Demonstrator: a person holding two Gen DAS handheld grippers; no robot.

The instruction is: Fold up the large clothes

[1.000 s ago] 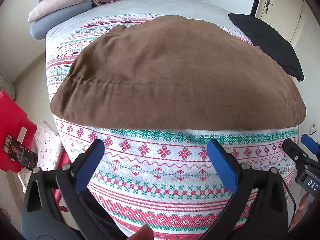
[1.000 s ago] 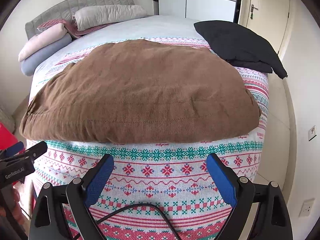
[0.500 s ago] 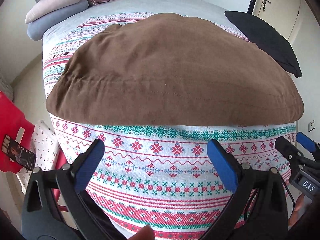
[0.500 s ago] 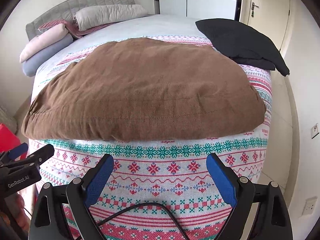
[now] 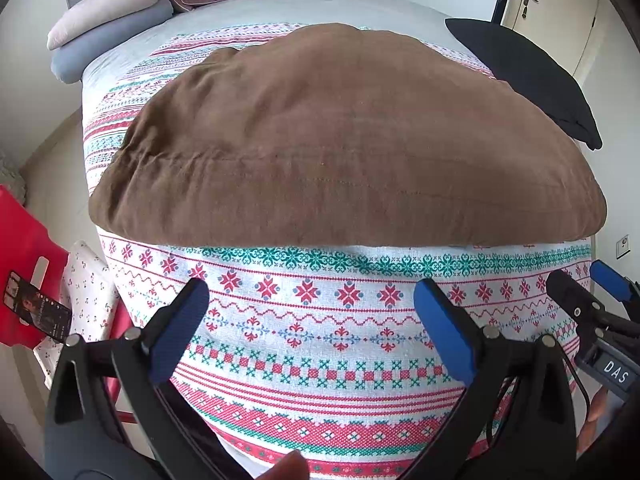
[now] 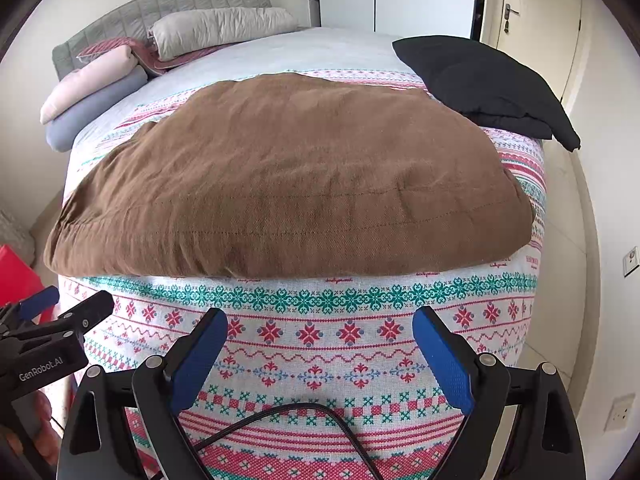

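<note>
Your left claw (image 5: 312,312) and right claw (image 6: 320,340) are both spread and empty at 6 o'clock of the broad brown woven garment (image 6: 288,176), which lies already doubled on the patterned bed (image 6: 320,360), so further folds probably remain.

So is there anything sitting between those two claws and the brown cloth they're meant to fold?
Nothing visible blocks them. Both the left claw and right claw are open, with only bare patterned blanket between them and the brown cloth. The black garment lies beyond it at the far right.
</note>
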